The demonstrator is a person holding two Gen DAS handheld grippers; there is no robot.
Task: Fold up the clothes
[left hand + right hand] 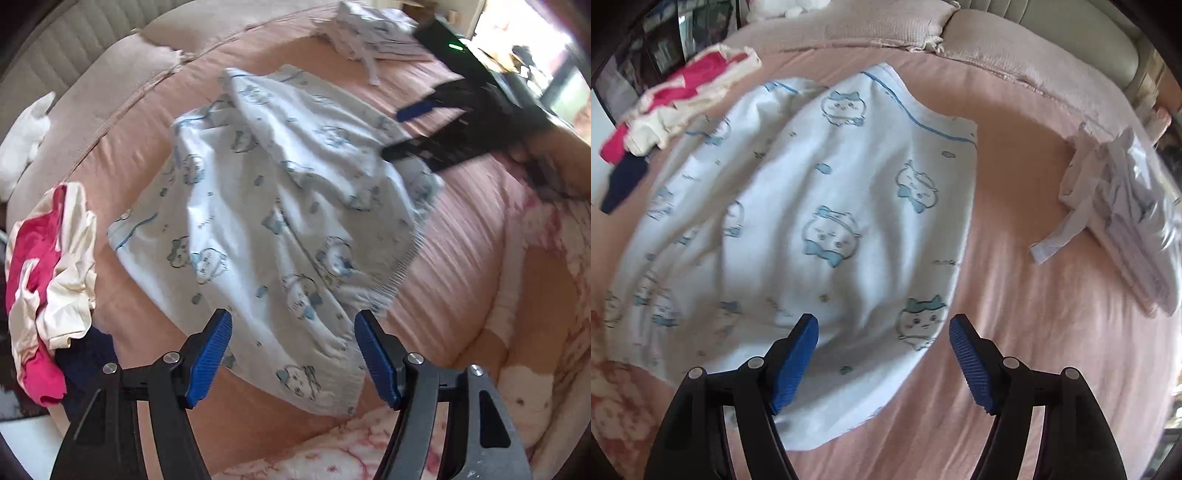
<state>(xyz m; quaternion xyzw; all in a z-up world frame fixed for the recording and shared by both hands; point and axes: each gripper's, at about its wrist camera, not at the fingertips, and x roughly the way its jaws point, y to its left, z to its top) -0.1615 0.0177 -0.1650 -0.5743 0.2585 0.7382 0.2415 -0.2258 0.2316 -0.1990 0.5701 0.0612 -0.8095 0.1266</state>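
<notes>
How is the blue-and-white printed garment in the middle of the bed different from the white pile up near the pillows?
The printed garment lies spread out and rumpled over the pink bedsheet; the white pile is folded and stacked flat. The printed garment covers a large part of the bed, while the white pile is compact at its edge. The printed garment shows blue cartoon faces; the white pile looks mostly plain. Both are pale fabric resting on the bedsheet.

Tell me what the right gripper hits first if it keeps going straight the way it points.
Most likely the white garment with blue cartoon prints: the open right gripper points down at its near edge, lying on the pink bed cover. Depth is hard to judge.
</notes>
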